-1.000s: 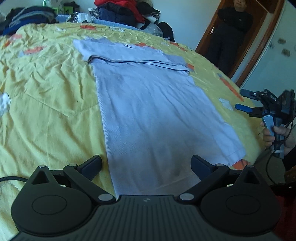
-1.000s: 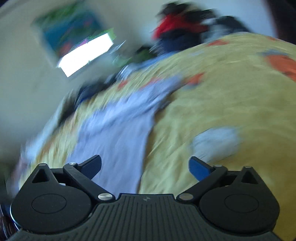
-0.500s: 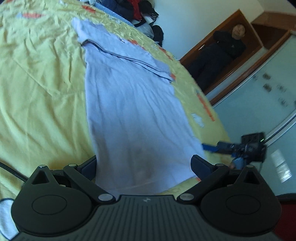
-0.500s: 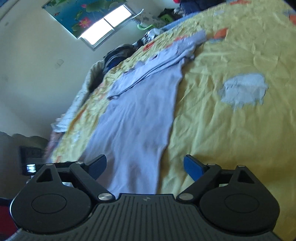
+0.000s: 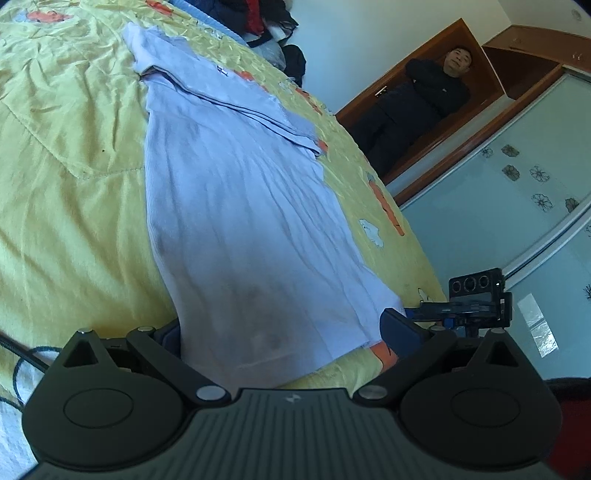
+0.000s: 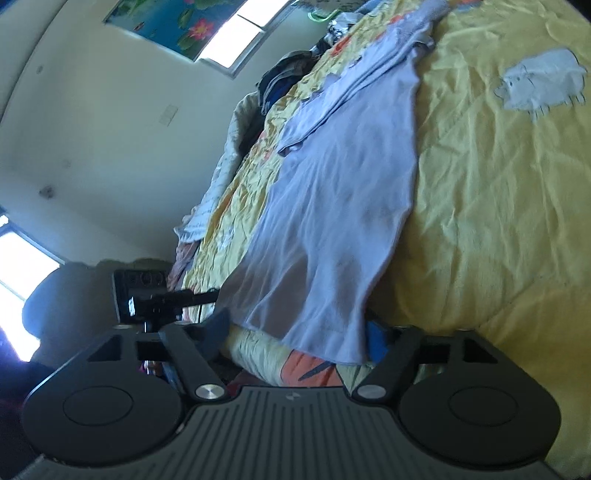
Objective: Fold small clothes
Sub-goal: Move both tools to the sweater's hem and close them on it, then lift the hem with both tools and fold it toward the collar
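A pale lilac shirt point(image 5: 236, 206) lies flat along the yellow bedspread point(image 5: 55, 192), sleeves folded across its far end. My left gripper point(image 5: 284, 332) is open at the shirt's near left hem corner, jaws either side of the cloth. My right gripper point(image 6: 299, 328) is open at the near right hem corner of the shirt point(image 6: 343, 192), its fingers straddling the hem at the bed's edge. Each gripper shows in the other's view: the right one point(image 5: 436, 312), the left one point(image 6: 181, 295).
A pile of clothes point(image 5: 258, 18) lies at the bed's far end. A person in black point(image 5: 424, 96) stands in a wooden doorway at the right. A glass wardrobe door point(image 5: 517, 206) is beside the bed. More laundry point(image 6: 280, 81) lies along the far bed edge.
Both grippers have dropped and moved in to the shirt's near hem corners, one at each side. The shirt has not moved.
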